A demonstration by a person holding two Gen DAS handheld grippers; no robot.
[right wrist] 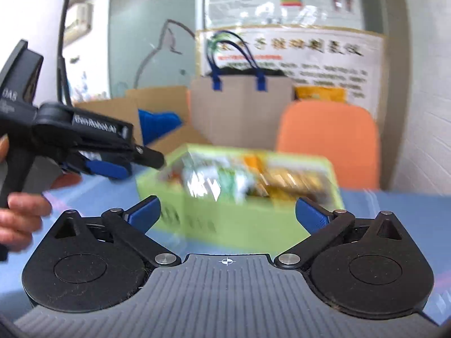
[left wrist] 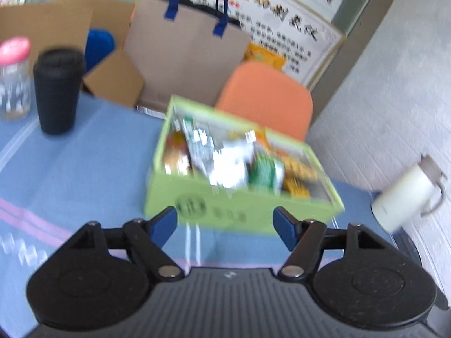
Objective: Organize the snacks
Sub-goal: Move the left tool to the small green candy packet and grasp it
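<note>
Cardboard forms the shallow green box [left wrist: 197, 197], a lidless rectangle standing on the blue tablecloth [left wrist: 70, 169] and packed with snack packets [left wrist: 225, 157] whose foil and printed wrappers, silver, white, green and orange, blur together. The left gripper [left wrist: 225, 224] hovers just in front of the box's near wall, its blue-padded fingers spread wide with nothing between them; its black linkage arms and ribbed grey body fill the lower frame. From the right wrist view the right gripper [right wrist: 227, 212] is likewise splayed wide and empty, facing the same box [right wrist: 197, 211] from a lower angle, while the left gripper [right wrist: 135, 160] appears side-on at the left, gripped by a bare hand [right wrist: 19, 211]. On the cloth to the left stand a matte black lidded cup [left wrist: 57, 90] and a clear jar [left wrist: 14, 79] with a pink lid; a cream cylindrical flask [left wrist: 406, 194] sits at the right edge. Behind the table are an orange chair [left wrist: 267, 98] with a rounded back, a brown paper bag [left wrist: 186, 53] with blue handles, and open corrugated cartons [left wrist: 112, 81].
</note>
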